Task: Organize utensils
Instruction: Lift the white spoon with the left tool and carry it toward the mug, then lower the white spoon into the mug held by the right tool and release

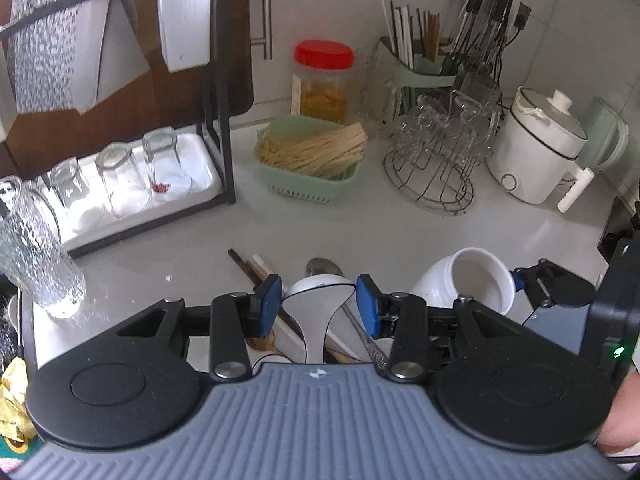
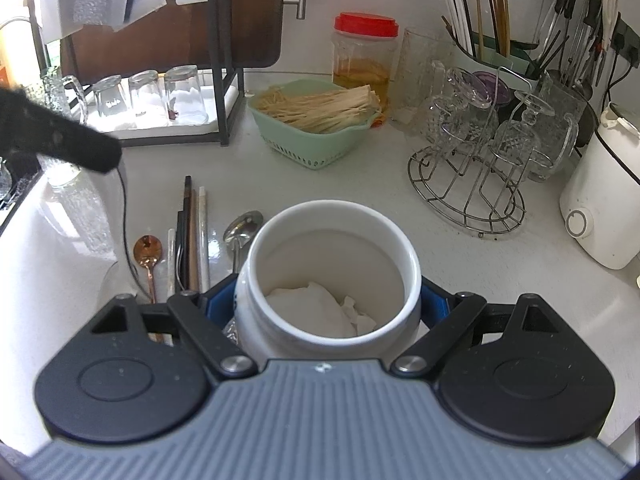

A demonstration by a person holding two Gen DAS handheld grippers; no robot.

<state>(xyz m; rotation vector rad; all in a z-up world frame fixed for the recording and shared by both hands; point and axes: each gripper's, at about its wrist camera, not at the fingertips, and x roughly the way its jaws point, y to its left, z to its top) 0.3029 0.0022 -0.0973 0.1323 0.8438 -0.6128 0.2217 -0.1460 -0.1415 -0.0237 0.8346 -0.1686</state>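
Grey kitchen surface [image 2: 360, 208] in daylight, crowded along the tiled back wall – a red-lidded plastic jar [image 2: 366, 52], a mint-green basket [image 2: 304, 152] heaped with pale thin sticks, a wire rack [image 2: 468, 200] hung with cut-glass cups, a white electric cooker [image 2: 600, 208] at far right, and a pale green holder [image 2: 500, 60] stuffed with upright chopsticks. At back left, three tumblers [image 2: 148, 96] upside down on a white tray under a black frame. Front and centre, right tool [image 2: 326, 300] clenched around a white ceramic jar [image 2: 412, 264], blue pads pressed against its body on both sides, mouth tipped toward the camera, crumpled white paper [image 2: 316, 304] lying at the bottom. Just left of the jar, loose utensils side by side on the surface: a metal spoon [image 2: 242, 226] nearest the jar, then a bundle of dark, brown and white chopsticks [image 2: 194, 232], then a copper-coloured spoon [image 2: 148, 248]. Seen from the other wrist, left tool [image 1: 318, 304] grasping a white flat-handled spoon [image 1: 316, 320] by its wide end – both blue pads touching its edges, handle running back toward the camera, held above the chopsticks and the metal spoon, with the white jar just to its right. Tall textured glass [image 1: 36, 248] standing at the left edge of the surface.
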